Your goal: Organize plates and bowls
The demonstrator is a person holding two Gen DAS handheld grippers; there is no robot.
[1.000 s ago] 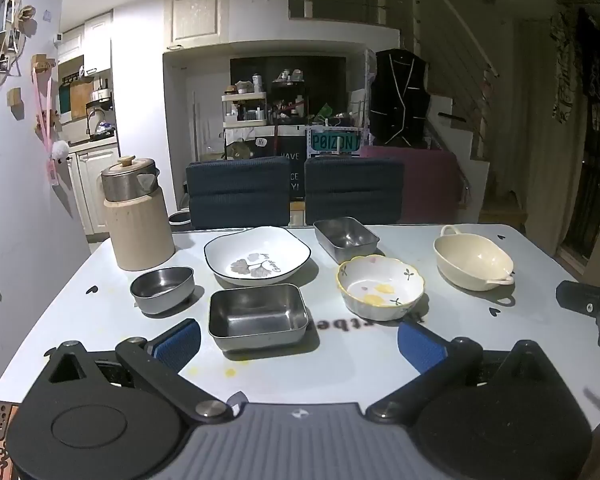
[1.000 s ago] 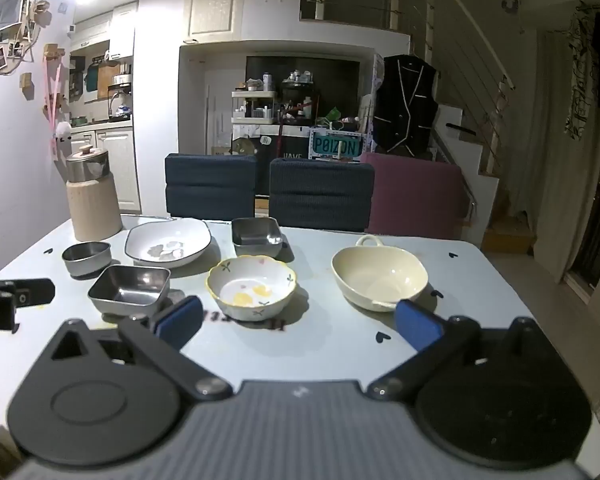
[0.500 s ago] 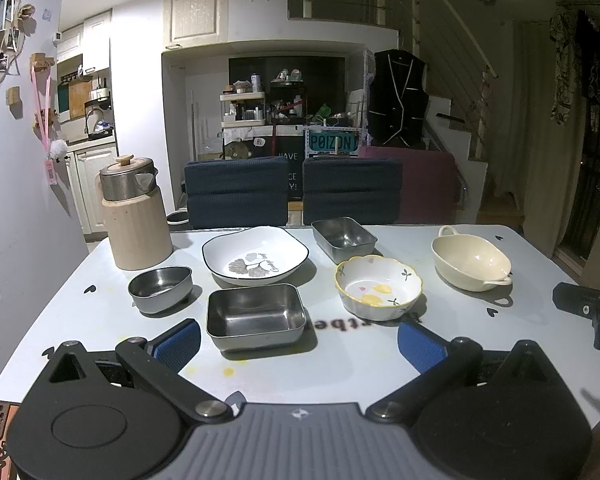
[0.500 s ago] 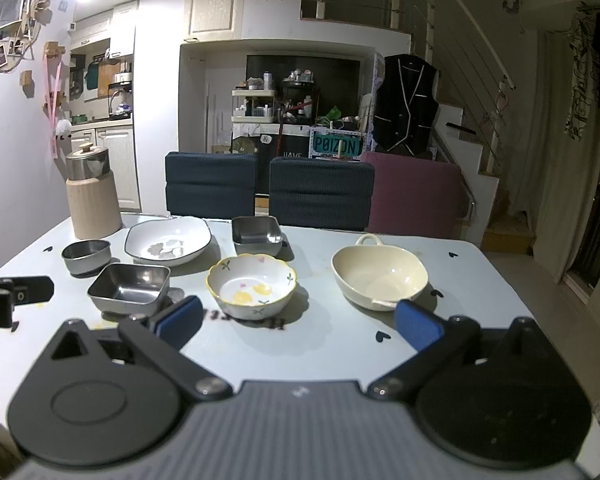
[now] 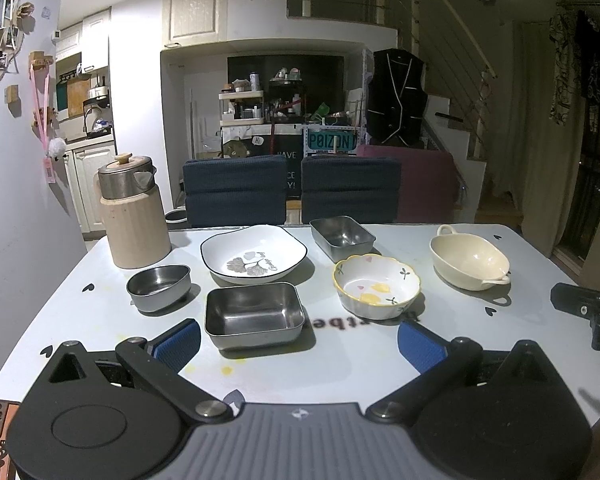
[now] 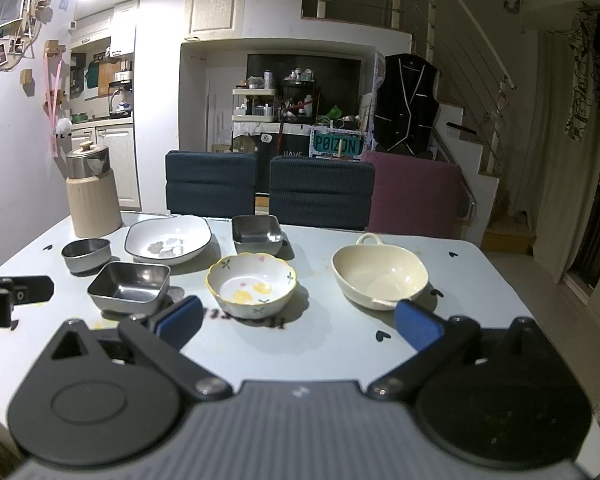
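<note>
Steel, ceramic, nothing stacked yet: six dishes spread loose on pale table (image 5: 340,364), w/ none held. Left gripper (image 5: 298,342) hovering low at near edge, jaws wide, empty, lined up on sq steel tray (image 5: 254,314) just ahead; small round steel bowl (image 5: 159,286) to its left, white leaf-print plate (image 5: 254,254) behind, second steel tray (image 5: 342,236) farther back. Right gripper (image 6: 298,320) likewise wide open and empty, facing yellow-rimmed floral bowl (image 6: 252,288), w/ cream handled bowl (image 6: 380,274) just beyond its right finger. Beige jug w/ steel lid (image 5: 134,216) standing at far-left corner, near round bowl. Judged as start of task, approach stage only, sorting by type likely ahead. Risks from here, as judgement: thin steel rims prob. slick under pads, so tray could slip or tip if pinched off-centre; ceramic bowl rims scalloped or curved, so a shallow bite might let go mid-lift and chip on landing. Dishes sit close together, esp. tray, plate and floral bowl, so an open finger sweeping in could shove a neighbour. Both grippers working near table's middle, each visible at edge of other's view, so collision possible if both reach inward at once.
</note>
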